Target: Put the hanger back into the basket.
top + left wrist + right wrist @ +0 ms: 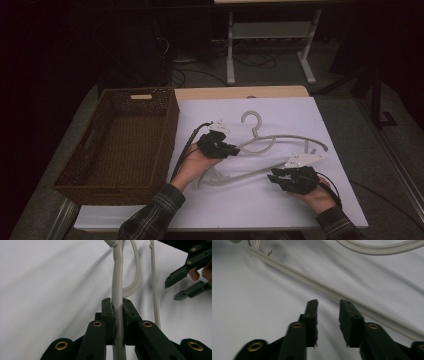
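The left gripper (117,322) has its jaws clamped on one arm of the white hanger (260,150), so the pickup looks begun; beyond it sits an empty basket (125,145). The right gripper (328,315) hovers with jaws parted, just short of the hanger's bottom bar, holding nothing.

No readable writing anywhere

The small pale tag (141,96) on the far rim of the wicker basket (100,165) shows no letters or numbers that can be made out, and it is too small to tell whether anything is printed on it. The white hanger (260,150) just right of the basket and the white cloth (280,205) under it carry no brand, label or sign that can be read.
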`<state>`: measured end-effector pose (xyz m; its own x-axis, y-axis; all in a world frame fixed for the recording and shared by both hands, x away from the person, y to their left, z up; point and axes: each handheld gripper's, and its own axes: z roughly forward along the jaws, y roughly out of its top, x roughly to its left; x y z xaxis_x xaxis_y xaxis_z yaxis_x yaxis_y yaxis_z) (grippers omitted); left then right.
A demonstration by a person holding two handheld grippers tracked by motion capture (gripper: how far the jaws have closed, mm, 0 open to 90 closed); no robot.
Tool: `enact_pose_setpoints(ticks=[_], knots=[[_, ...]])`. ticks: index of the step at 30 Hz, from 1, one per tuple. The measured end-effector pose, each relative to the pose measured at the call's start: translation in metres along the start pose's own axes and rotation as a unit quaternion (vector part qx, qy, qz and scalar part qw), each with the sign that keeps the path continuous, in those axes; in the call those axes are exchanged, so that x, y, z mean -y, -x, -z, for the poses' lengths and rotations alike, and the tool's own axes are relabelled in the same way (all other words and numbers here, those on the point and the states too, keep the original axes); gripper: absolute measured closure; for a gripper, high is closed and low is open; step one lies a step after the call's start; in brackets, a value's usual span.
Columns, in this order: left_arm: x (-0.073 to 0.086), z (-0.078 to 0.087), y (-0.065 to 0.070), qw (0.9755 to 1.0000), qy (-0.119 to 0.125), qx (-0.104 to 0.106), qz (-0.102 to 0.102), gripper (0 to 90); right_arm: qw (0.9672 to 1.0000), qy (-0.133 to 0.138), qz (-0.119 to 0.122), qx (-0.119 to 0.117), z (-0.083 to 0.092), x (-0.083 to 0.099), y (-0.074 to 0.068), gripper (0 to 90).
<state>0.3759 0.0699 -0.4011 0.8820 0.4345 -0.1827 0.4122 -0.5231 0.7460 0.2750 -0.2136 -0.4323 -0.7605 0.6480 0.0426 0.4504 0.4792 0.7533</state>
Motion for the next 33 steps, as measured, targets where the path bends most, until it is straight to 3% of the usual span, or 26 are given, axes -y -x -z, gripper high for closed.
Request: enact_pose_setpoints(ticks=[7, 12, 27, 33], knots=[[-0.007, 0.022, -0.001, 0.9994, 0.006, -0.021, 0.026, 82.5, 0.9997, 0.023, -0.010, 0.002, 0.009, 0.000, 0.000, 37.9], [-0.017, 0.041, -0.001, 0.9983, 0.011, -0.047, 0.031, 82.5, 0.9993, 0.035, -0.008, 0.007, 0.013, 0.000, 0.001, 31.4], [-0.030, 0.087, -0.006, 0.9951, 0.023, -0.079, 0.055, 82.4, 0.9993, 0.034, -0.012, 0.011, 0.011, 0.000, 0.004, 26.0], [-0.036, 0.107, -0.006, 0.9933, 0.023, -0.098, 0.057, 82.5, 0.9989, 0.039, -0.026, 0.010, 0.010, -0.001, 0.007, 14.0]])
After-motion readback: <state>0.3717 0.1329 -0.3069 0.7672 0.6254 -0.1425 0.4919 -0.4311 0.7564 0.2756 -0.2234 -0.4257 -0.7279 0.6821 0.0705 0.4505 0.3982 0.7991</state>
